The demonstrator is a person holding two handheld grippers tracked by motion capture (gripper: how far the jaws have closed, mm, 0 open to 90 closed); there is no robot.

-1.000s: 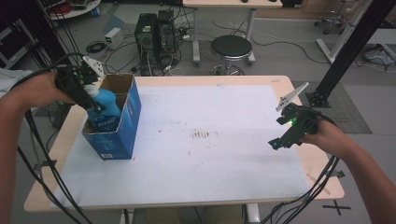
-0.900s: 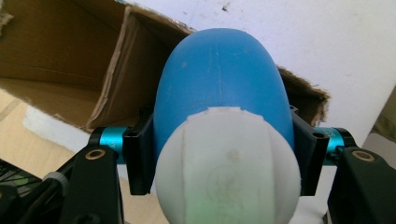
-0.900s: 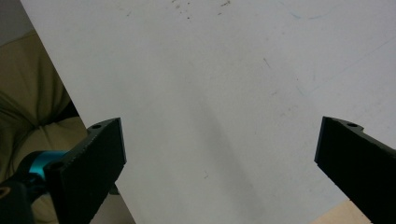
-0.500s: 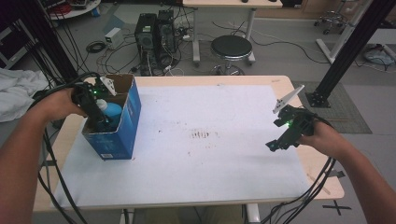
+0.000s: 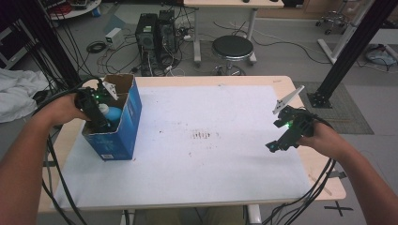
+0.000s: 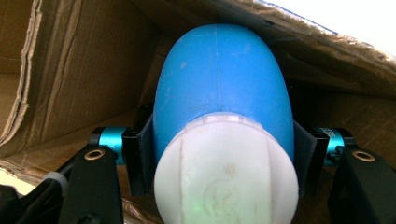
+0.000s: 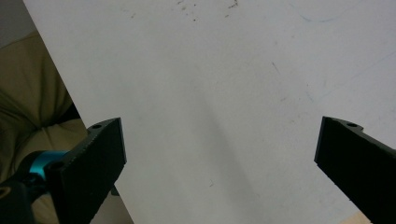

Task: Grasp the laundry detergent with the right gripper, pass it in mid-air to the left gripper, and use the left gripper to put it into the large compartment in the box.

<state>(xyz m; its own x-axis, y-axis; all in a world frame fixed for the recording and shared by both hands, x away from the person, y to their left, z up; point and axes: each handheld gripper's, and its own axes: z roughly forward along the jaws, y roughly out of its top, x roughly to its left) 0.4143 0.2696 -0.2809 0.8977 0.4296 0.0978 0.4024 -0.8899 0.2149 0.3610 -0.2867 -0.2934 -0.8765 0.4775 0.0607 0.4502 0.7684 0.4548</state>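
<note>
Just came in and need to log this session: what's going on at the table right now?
A person works with a gripper in each hand. The left gripper is shut on a blue bottle with a white cap, held down inside the open blue cardboard box at the table's left end. The right gripper hangs with its jaws wide apart and nothing between them, over the white sheet near the table's right edge.

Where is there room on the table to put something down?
The white sheet is bare between the box and the right gripper: middle, front and back all free. It is crowded inside the box, where the left gripper holds the blue bottle, and at the right edge under the right gripper's open jaws.
</note>
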